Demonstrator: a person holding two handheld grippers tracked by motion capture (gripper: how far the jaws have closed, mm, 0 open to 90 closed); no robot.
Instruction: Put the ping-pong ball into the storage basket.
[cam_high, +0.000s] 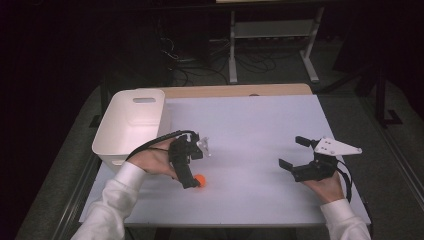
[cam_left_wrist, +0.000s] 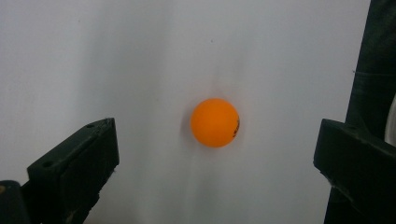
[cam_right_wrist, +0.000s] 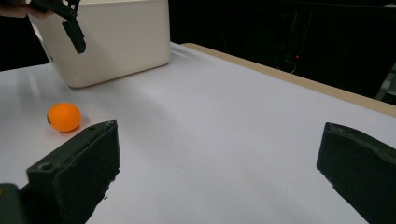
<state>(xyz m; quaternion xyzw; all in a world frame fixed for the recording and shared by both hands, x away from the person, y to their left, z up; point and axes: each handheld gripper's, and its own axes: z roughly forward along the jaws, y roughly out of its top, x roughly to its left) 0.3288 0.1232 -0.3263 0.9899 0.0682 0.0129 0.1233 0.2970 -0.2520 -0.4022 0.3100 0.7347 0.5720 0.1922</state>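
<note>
My left gripper is positioned directly over the orange ping-pong ball, pointing down at it. In the left gripper view, the ball lies on the white table surface between the two black jaws, which are spread wide; neither jaw touches it. The ball is therefore framed but not yet gripped.

My right gripper rests at the right side of the table, well apart from the ball, with its jaws also spread and nothing between them. From the right gripper view, the ball sits on the table in front of the white plastic bin, near it but not touching.

Status, as I judge it:
- Done: approach and alignment of the left gripper over the ball.
- Not done: lowering the jaws around the ball, closing on it, lifting it.
- Likely destination: the white bin at the left rear of the table, which looks empty in the part of its interior I can see.

The ball is round and light, so it may roll if one jaw contacts it first; both jaws should close evenly.
</note>
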